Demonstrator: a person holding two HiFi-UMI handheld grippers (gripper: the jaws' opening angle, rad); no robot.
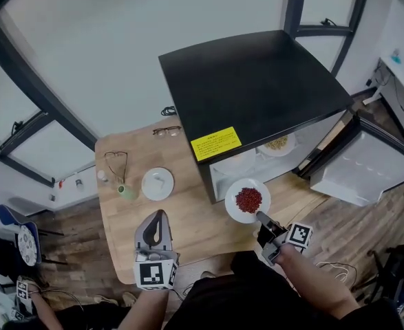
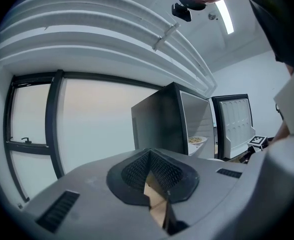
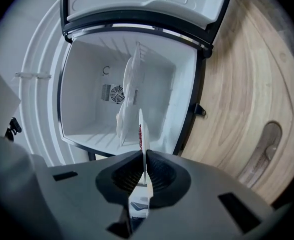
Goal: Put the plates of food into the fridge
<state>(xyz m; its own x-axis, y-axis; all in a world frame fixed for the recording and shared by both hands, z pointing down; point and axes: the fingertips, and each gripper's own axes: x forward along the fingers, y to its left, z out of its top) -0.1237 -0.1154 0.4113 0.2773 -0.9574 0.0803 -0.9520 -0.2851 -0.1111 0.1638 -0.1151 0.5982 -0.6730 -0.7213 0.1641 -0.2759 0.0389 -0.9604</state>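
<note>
A white plate of red food (image 1: pixel 248 200) hangs just in front of the open black fridge (image 1: pixel 257 81), with my right gripper (image 1: pixel 260 216) shut on its near rim. In the right gripper view that plate (image 3: pixel 140 129) shows edge-on between the pads of my right gripper (image 3: pixel 143 166), with the fridge's white inside (image 3: pixel 101 109) straight ahead. A plate of pale yellow food (image 1: pixel 278 144) sits on the fridge shelf. An empty-looking white plate (image 1: pixel 157 183) lies on the wooden table. My left gripper (image 1: pixel 159 215) hovers over the table, shut with nothing in it; in its own view my left gripper (image 2: pixel 149 171) faces the window.
The fridge door (image 1: pixel 365 168) stands swung open to the right. Two pairs of glasses (image 1: pixel 166 131) (image 1: pixel 116 161) and a small green-based bottle (image 1: pixel 124 190) lie on the wooden table (image 1: pixel 202 229). A person's dark sleeves are at the bottom edge.
</note>
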